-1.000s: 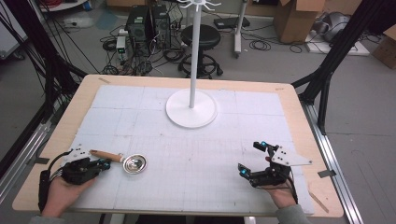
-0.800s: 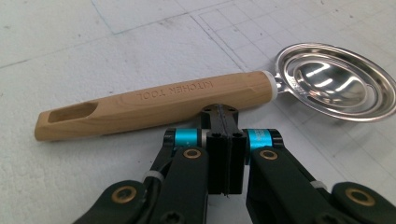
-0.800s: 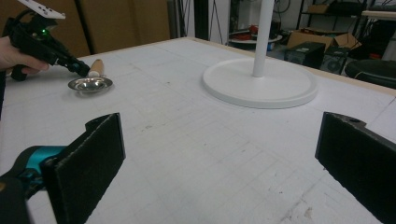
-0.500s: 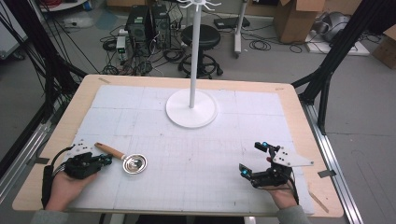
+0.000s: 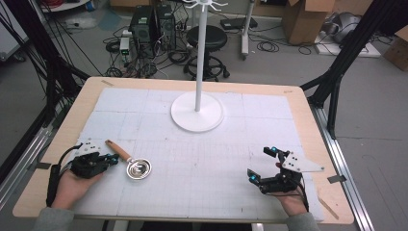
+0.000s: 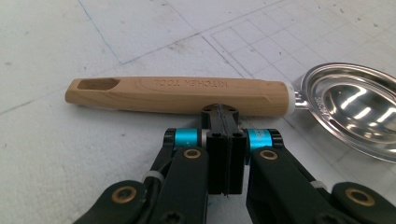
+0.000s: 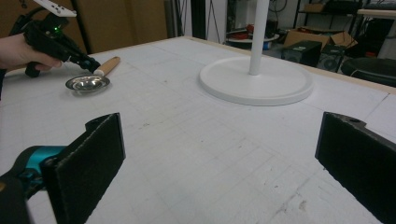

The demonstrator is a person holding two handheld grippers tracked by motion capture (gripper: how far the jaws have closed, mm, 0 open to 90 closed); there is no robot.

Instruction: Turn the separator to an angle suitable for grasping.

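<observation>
- Right gripper (image 5: 262, 163), lower right of the high view: I hold it low over the worktop (image 5: 298, 103), jaws spread wide apart with nothing between them. In the right gripper view its two black pads (image 7: 88, 158) stand at the left and right edges of the frame, with bare white mat between them.
- Right hand (image 5: 291, 202), bottom right edge of the high view, wrapped around the rear of that gripper; a grey three-cornered plate sits on top of it.
- Left gripper (image 5: 114, 158), lower left of the high view: jaws pressed together, empty. In the left gripper view the closed tips stand just in front of the wooden handle (image 6: 180, 94); I cannot tell whether they touch it.
- Left hand (image 5: 74, 185), lower left edge of the high view, under the gripper body, a black cable trailing beside it.
- Small metal strainer (image 5: 138, 169), left of centre in the high view, lying flat on the mat. Its wooden handle points toward the upper left; its shiny bowl (image 6: 359, 109) lies at the right of the left gripper view. The handle carries stamped lettering and a slot at its free end.
- White stand (image 5: 197, 113), upper centre of the high view: round base flat on the mat, pole upright, well apart from both grippers.
- Floor beyond the worktop, top of the high view: a black stool (image 5: 207, 36), cables, cardboard boxes.
</observation>
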